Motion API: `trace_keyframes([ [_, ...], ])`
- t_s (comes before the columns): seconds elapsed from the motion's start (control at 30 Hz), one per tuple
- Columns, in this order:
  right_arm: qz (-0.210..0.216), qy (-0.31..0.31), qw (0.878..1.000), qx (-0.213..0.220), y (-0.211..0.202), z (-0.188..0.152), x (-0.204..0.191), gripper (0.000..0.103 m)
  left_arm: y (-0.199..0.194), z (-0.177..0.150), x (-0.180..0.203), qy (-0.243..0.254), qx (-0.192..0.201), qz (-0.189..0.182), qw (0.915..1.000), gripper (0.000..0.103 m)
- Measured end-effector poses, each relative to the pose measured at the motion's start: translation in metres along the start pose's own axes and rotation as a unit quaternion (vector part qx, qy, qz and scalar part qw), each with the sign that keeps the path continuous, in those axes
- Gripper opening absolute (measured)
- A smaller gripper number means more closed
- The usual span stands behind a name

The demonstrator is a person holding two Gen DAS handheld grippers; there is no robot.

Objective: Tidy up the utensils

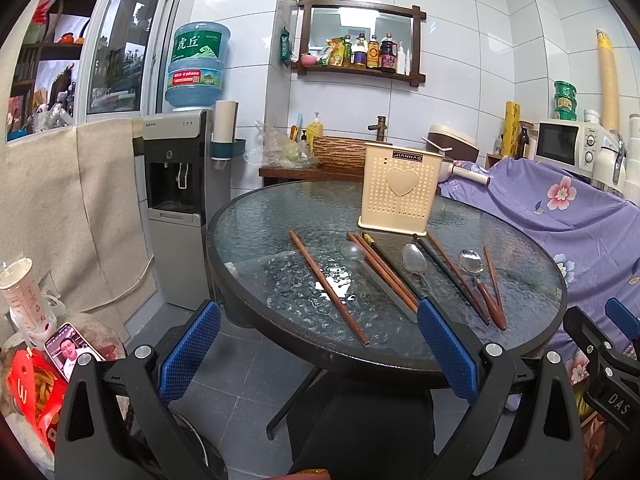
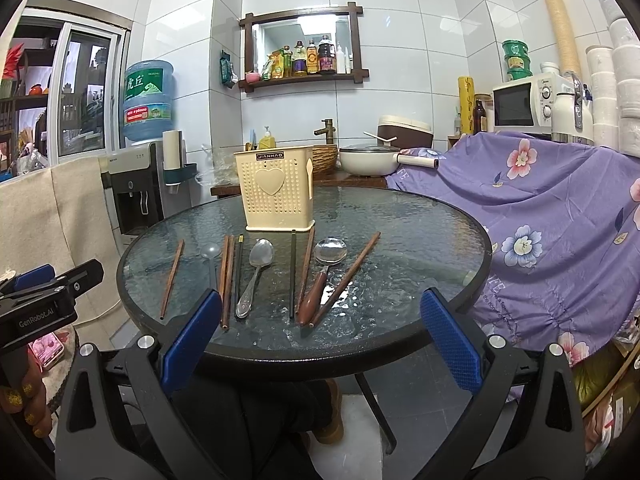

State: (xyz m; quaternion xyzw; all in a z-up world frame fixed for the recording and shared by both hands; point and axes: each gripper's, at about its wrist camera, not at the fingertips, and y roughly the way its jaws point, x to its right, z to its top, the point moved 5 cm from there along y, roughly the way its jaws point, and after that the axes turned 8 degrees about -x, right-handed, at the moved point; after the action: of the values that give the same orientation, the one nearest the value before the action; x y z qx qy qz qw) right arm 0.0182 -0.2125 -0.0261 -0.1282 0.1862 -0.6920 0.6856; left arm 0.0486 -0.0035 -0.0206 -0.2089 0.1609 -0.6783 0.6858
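Utensils all lie loose on the glass table (image 2: 420, 216), mid-frame: chopsticks (image 2: 172, 278), three spoons (image 2: 256, 272), none visibly inside the cream holder (image 2: 276, 190) just behind them. Nothing sorted yet. Left gripper (image 1: 320, 348) and right gripper (image 2: 320, 340) hang at the near rim, jaws apart, empty.

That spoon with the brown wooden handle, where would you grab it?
By the thick wooden handle, coming down from above with the right hand-held gripper. The spoon lies flat on the glass table, handle end nearest the gripper. Brown chopsticks lie close alongside, so pinch carefully across the handle.
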Motion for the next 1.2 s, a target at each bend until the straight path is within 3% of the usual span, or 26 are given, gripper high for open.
trace_keyframes([
  [1.2,0.0,-0.002,1.0,-0.001,-0.0003,0.0009,-0.002,0.098,0.0001,-0.0009,-0.0046,0.001,-0.001,-0.002,1.0,0.097],
])
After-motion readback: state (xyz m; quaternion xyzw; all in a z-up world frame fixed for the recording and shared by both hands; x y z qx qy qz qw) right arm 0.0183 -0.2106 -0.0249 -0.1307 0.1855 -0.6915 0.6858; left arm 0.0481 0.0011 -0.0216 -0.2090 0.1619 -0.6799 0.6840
